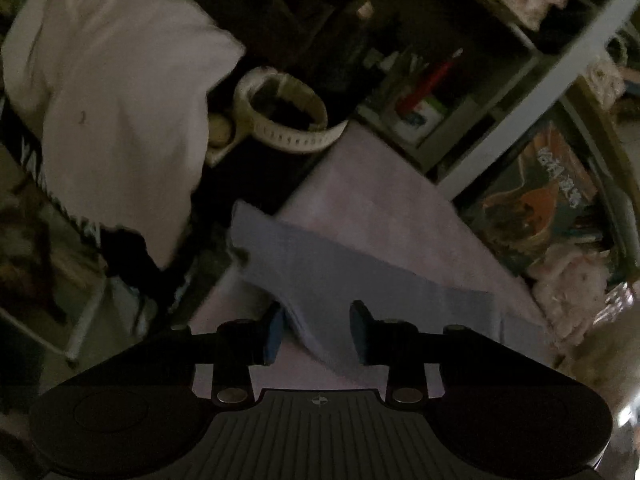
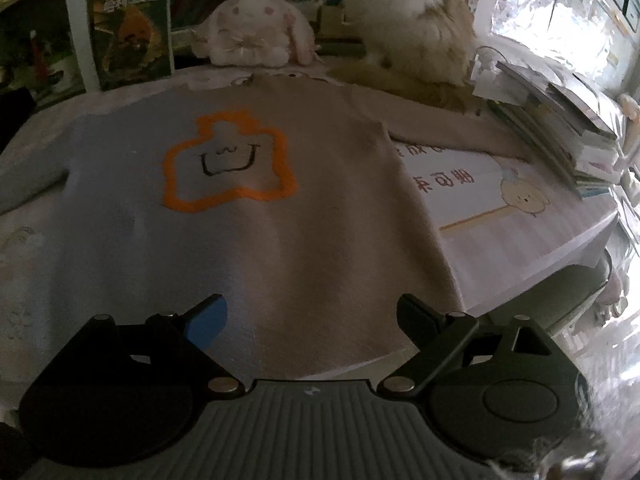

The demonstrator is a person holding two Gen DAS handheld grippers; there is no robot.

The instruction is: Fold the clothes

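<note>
Dim shelving (image 1: 520, 92) packed with small clutter fills the far side of the left wrist view, with a white garment (image 1: 116, 92) hanging off to the left and a pale watch strap (image 1: 288, 116) near it. Below, the left gripper (image 1: 316, 332) hovers over the pink-covered desk (image 1: 384, 200), its jaws parted narrowly around a raised blue-grey sleeve (image 1: 320, 264) of the sweater; the cloth sits between the pads, but they do not look closed on it. From the right wrist view the sweater (image 2: 248, 240) lies spread flat, front up, on the desk, an orange outline with a small face (image 2: 228, 160) on its chest, the other sleeve stretched out toward a stack of books (image 2: 560, 120). Plush toys (image 2: 256, 32) sit just behind the collar. The right gripper (image 2: 312, 320) has its jaws wide, empty, over the hem. Judging from this, the sleeve fold could slip: a loose pinch on limp knit may drop it mid-swing, and dragging could rumple the flat body or nudge the toys.
</note>
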